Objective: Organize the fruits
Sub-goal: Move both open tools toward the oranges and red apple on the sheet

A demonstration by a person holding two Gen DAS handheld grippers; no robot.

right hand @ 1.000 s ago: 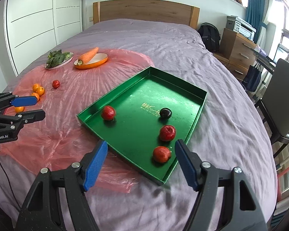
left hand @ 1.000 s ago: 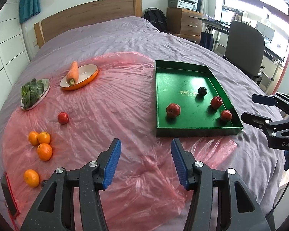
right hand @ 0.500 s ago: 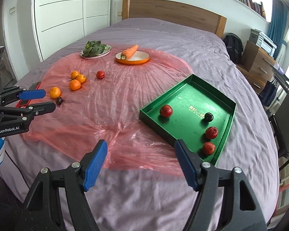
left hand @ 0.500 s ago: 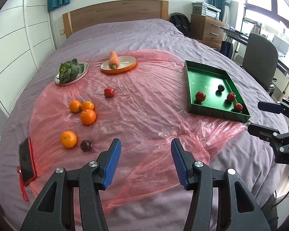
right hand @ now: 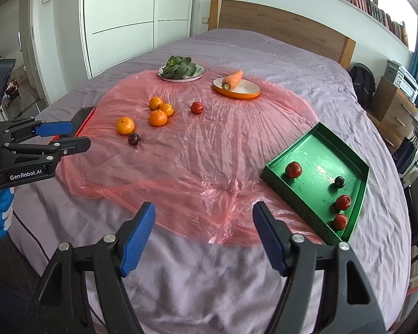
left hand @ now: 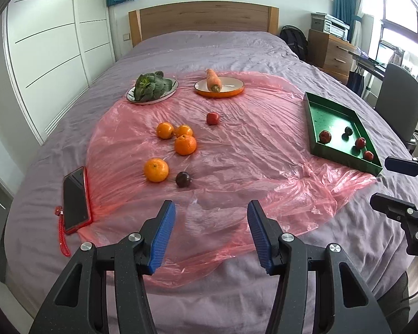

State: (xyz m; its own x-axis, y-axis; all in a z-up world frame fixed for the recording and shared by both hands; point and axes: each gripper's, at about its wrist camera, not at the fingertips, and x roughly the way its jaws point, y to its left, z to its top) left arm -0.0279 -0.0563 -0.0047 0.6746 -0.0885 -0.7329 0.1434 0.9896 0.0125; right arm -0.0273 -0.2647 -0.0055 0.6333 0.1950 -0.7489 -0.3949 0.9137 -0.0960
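A green tray [left hand: 312,117] [right hand: 314,192] lies on the bed at the right and holds three red fruits and a dark one [left hand: 348,131]. On the pink plastic sheet [left hand: 250,150] lie several oranges [left hand: 185,144] [right hand: 158,118], a dark plum [left hand: 183,179] [right hand: 133,139] and a red fruit [left hand: 212,118] [right hand: 197,107]. My left gripper [left hand: 210,235] is open and empty over the near edge of the sheet. My right gripper [right hand: 204,238] is open and empty, near the tray's near corner.
A plate of greens [left hand: 152,86] and an orange plate with a carrot [left hand: 219,85] sit at the far side. A red-cased phone [left hand: 75,199] lies at the sheet's left edge. A chair [left hand: 398,105] and desk stand right of the bed.
Both grippers have pulled back from the bed, so more of the sheet, the oranges, the plum and the phone came into view. Both stay open.
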